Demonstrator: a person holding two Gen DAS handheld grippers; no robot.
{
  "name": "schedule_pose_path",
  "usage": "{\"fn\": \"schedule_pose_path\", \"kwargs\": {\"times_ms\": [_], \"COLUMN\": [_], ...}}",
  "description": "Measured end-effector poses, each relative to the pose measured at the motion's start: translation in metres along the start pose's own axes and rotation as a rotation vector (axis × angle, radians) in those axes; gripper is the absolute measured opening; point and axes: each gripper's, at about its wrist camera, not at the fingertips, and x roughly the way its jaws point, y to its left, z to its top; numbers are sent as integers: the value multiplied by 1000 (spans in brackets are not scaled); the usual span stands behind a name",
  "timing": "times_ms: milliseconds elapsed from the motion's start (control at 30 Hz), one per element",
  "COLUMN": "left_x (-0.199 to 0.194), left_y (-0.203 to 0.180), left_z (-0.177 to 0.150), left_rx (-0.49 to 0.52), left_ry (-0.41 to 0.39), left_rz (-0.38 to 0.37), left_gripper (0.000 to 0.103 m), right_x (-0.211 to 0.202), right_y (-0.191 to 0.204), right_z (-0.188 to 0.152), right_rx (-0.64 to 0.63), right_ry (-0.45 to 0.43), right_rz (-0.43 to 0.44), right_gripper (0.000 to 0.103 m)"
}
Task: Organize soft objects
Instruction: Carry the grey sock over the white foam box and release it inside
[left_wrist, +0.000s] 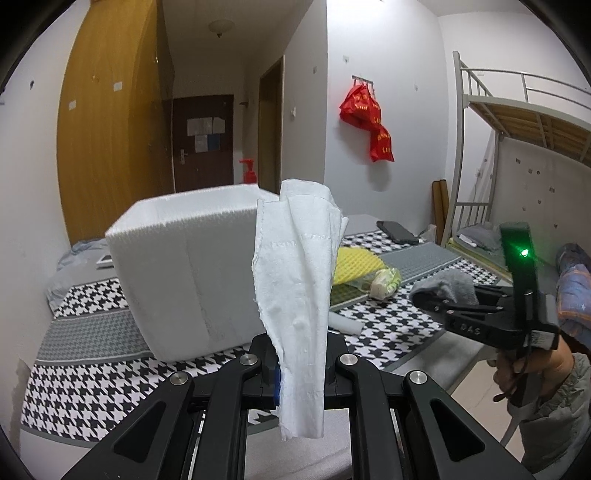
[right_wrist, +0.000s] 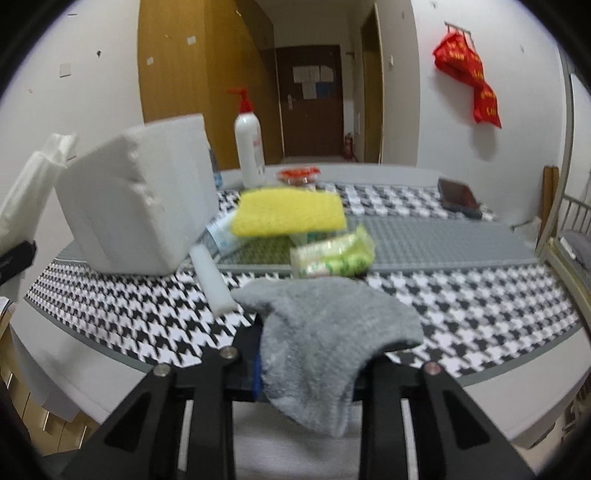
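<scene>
My left gripper (left_wrist: 301, 373) is shut on a strip of white tissue paper (left_wrist: 295, 280) that stands up between its jaws, just in front of a white foam box (left_wrist: 177, 273) on the houndstooth table. My right gripper (right_wrist: 312, 369) is shut on a grey sock (right_wrist: 325, 339), which drapes over its jaws above the table's near edge; in the left wrist view that right gripper (left_wrist: 439, 299) and the grey sock (left_wrist: 447, 286) show at the right. A yellow sponge (right_wrist: 290, 214) and a green-and-white plastic packet (right_wrist: 332, 256) lie on the table behind the sock.
A white foam stick (right_wrist: 212, 280) lies beside the foam box (right_wrist: 140, 203). A white pump bottle (right_wrist: 249, 147), a red-rimmed dish (right_wrist: 297, 174) and a dark phone (right_wrist: 460, 197) sit farther back on the houndstooth cloth (right_wrist: 461, 295). A bunk bed (left_wrist: 517, 147) stands at the right, with a person's hand (left_wrist: 532, 373).
</scene>
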Motion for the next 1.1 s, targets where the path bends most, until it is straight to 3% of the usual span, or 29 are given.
{"fn": "schedule_pose_path", "kwargs": {"times_ms": [567, 1100], "left_x": [-26, -32], "left_y": [18, 55], "left_z": [39, 64], "left_rx": [5, -17], "left_ry": [-108, -132], "left_rz": [61, 171], "left_gripper": [13, 13], "right_x": [-68, -60], "right_y": [49, 97], "right_z": [63, 114], "right_rx": [-113, -197], "right_ry": [-218, -271], "right_rz": [85, 212], "right_gripper": [31, 31]}}
